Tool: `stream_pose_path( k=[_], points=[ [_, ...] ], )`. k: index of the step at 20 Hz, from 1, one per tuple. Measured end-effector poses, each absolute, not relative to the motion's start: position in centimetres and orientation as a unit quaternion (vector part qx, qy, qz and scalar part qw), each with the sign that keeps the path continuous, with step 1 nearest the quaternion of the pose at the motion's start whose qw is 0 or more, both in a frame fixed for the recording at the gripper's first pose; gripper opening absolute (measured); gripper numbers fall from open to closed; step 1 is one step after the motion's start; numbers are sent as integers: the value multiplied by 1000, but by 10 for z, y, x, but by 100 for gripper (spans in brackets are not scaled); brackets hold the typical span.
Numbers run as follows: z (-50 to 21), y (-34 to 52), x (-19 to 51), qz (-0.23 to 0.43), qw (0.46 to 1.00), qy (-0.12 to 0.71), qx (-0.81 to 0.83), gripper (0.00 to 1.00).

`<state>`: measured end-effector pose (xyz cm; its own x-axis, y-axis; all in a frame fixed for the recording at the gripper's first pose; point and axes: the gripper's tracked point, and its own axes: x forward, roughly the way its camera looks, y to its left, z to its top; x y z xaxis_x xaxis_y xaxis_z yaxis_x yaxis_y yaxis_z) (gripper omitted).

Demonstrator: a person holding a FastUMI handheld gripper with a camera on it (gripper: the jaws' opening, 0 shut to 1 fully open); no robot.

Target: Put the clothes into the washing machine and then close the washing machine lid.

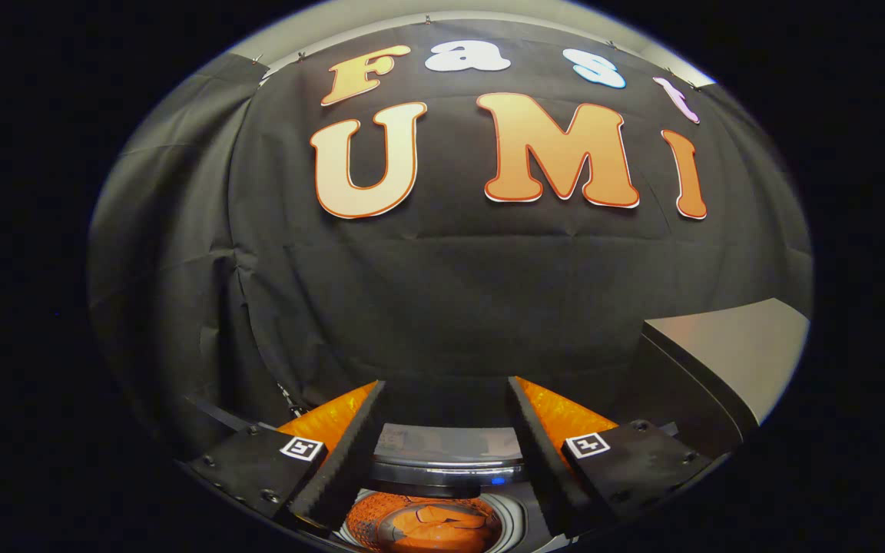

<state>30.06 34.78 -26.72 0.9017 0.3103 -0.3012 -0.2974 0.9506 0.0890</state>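
My claw (442, 445) hangs fingers apart and empty above the soft orange clothes (431, 526) in the washer's drum, beneath its raised, rigid silver lid (446, 453), best gripped at its front rim.

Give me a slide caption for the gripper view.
Open gripper above the washer, orange clothes already inside.

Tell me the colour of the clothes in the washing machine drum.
Orange clothes, seen in the gripper view between the open fingers.
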Motion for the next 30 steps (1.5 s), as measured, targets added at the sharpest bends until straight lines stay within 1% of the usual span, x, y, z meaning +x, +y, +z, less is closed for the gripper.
stream_pose_path(
  k=[7,13,16,22,23,25,27,30],
  points=[
    [-281,343,268,166,976,140,19,99],
    [-362,322,224,144,966,213,14,98],
    [-373,322,220,140,963,228,16,98],
    [-372,322,222,137,963,233,15,98],
    [-373,318,222,126,962,242,10,98],
    [-370,318,217,127,960,250,6,99],
    [-354,324,222,134,962,237,13,100],
    [-303,330,225,144,968,205,9,99]
  ],
)
